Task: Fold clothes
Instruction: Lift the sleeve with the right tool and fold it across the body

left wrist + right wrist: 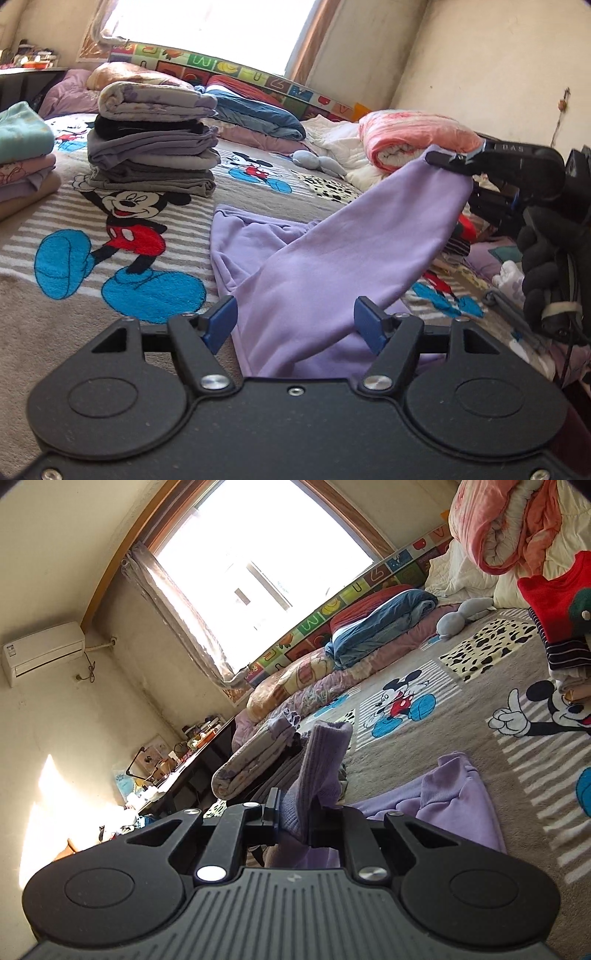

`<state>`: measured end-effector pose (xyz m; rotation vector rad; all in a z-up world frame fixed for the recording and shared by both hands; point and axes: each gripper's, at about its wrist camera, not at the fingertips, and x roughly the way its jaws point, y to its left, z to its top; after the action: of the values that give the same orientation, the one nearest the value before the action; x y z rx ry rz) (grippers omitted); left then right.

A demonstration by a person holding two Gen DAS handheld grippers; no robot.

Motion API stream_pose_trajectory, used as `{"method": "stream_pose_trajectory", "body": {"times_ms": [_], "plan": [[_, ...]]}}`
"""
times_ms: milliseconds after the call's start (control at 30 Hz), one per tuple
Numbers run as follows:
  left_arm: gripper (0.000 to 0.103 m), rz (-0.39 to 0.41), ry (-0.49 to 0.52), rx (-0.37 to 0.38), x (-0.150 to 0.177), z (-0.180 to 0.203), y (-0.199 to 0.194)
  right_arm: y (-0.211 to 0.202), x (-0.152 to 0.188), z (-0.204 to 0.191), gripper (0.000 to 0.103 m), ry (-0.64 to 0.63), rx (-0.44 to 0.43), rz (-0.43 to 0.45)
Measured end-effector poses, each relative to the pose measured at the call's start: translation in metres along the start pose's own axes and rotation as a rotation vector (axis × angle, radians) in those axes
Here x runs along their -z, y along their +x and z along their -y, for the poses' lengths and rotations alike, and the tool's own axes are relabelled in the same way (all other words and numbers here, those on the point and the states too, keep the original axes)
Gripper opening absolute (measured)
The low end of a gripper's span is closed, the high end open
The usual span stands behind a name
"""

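Right tongs (293, 821) clamped on lilac sleeve (369, 236), left tongs (295, 321) released, straddling it

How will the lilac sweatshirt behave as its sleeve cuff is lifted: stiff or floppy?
Probably floppy: the lilac sweatshirt sags between the right tool, shut on its cuff, and the bed. Likely light, hanging from one pinch. The rest should drag.
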<state>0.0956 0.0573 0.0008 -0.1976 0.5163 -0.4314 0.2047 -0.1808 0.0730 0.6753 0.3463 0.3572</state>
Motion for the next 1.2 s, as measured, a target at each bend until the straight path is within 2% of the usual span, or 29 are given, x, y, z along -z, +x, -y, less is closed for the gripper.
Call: {"method": "stream_pose_trajectory", "body": {"times_ms": [67,133,267,533,667,700,733,867,967,1000,1033,1200], "plan": [[0.068,-0.027,0.076,-0.023,0.004,0.013,0.004,-0.007,-0.001,0.004,0.015,0.002,0.005,0.007],[0.055,-0.057,0.15,-0.036,0.009,0.021,0.01,-0.015,-0.002,0.009,0.015,0.005,0.009,0.015],[0.036,-0.092,0.239,-0.043,0.017,0.035,0.016,-0.033,-0.005,0.021,0.015,0.02,0.013,0.045],[0.032,-0.126,0.297,0.019,0.025,0.047,0.024,-0.065,-0.009,0.043,0.015,0.025,0.013,0.076],[0.032,-0.137,0.245,0.107,0.024,0.044,0.024,-0.077,-0.005,0.059,0.015,0.042,0.031,0.082],[0.034,-0.14,0.224,0.133,0.024,0.042,0.024,-0.08,-0.004,0.063,0.015,0.048,0.035,0.083],[0.042,-0.139,0.2,0.164,0.022,0.038,0.023,-0.083,-0.003,0.067,0.015,0.053,0.039,0.085],[0.044,-0.051,0.044,0.233,0.008,0.016,0.005,-0.09,0.002,0.081,0.015,0.073,0.055,0.09],[0.044,-0.005,-0.054,0.232,0.002,-0.003,-0.002,-0.095,0.003,0.09,0.015,0.083,0.068,0.094],[0.042,-0.007,-0.049,0.209,0.001,-0.006,-0.003,-0.096,0.003,0.092,0.015,0.089,0.072,0.095],[0.035,-0.017,-0.032,0.188,0.002,-0.005,-0.002,-0.097,0.003,0.095,0.015,0.093,0.075,0.097],[0.029,-0.088,0.1,0.188,0.01,0.015,0.01,-0.098,0.002,0.103,0.015,0.091,0.085,0.091]]}}
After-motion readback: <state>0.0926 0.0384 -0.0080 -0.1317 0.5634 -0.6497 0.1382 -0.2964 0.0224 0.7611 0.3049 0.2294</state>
